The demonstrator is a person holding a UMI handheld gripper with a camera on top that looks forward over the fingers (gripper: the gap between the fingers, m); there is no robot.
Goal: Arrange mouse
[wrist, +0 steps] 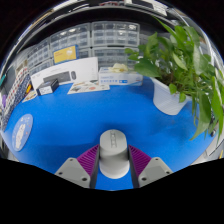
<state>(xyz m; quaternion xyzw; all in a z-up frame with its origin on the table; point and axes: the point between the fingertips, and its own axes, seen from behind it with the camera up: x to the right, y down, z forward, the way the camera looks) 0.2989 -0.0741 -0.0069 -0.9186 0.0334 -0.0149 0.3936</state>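
Observation:
A grey computer mouse (113,152) sits between my gripper's fingers, its rounded front pointing forward over the blue table (80,125). Both purple pads (89,156) press against its sides, so my gripper (113,163) is shut on it. I cannot tell whether the mouse rests on the blue surface or hangs just above it. Its rear end is hidden between the fingers.
A green potted plant (178,70) in a white pot stands ahead to the right. A white box (65,75) and papers (88,88) lie at the far side, shelving with bins behind them. A round pale object (21,130) lies at the left.

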